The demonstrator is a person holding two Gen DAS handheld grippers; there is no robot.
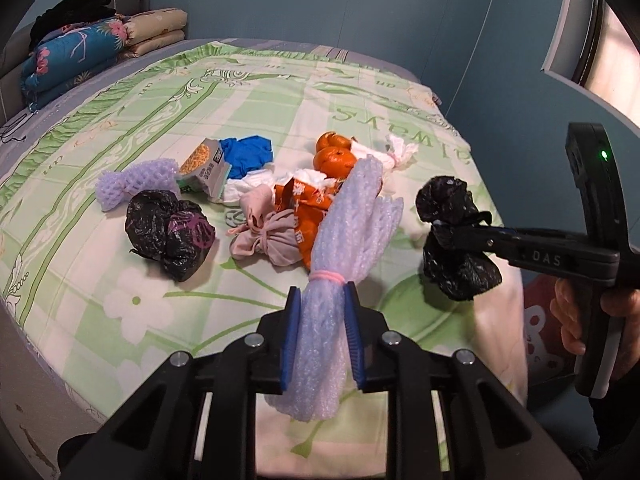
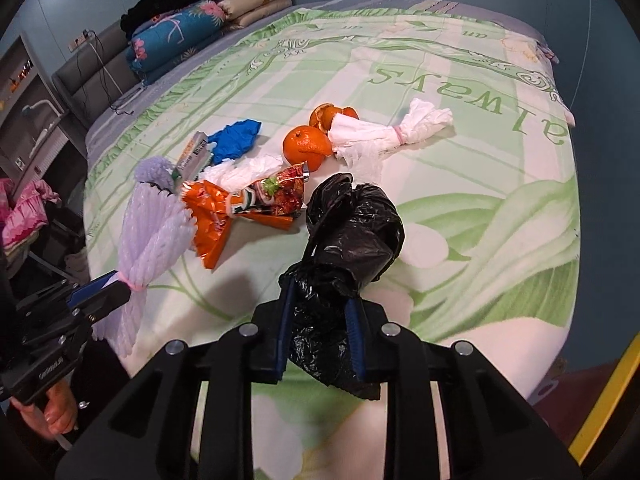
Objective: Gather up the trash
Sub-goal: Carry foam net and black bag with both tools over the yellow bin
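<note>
My left gripper (image 1: 322,300) is shut on a pale purple foam net bundle (image 1: 352,216) tied with a pink band, held above the bed; it also shows in the right wrist view (image 2: 156,236). My right gripper (image 2: 318,302) is shut on a crumpled black plastic bag (image 2: 356,228), seen from the side in the left wrist view (image 1: 452,236). Trash lies on the bed: another black bag (image 1: 168,232), a purple foam net (image 1: 136,182), an orange wrapper (image 2: 216,216), tangerines (image 2: 306,146), white tissue (image 2: 380,134), a blue glove (image 2: 236,140), a snack packet (image 1: 204,168) and a pink cloth bundle (image 1: 264,232).
The bed has a green floral sheet (image 2: 460,216) with its near edge below both grippers. Folded quilts and pillows (image 1: 80,52) are stacked at the headboard. A pink garment (image 2: 24,216) lies off the bed's left side.
</note>
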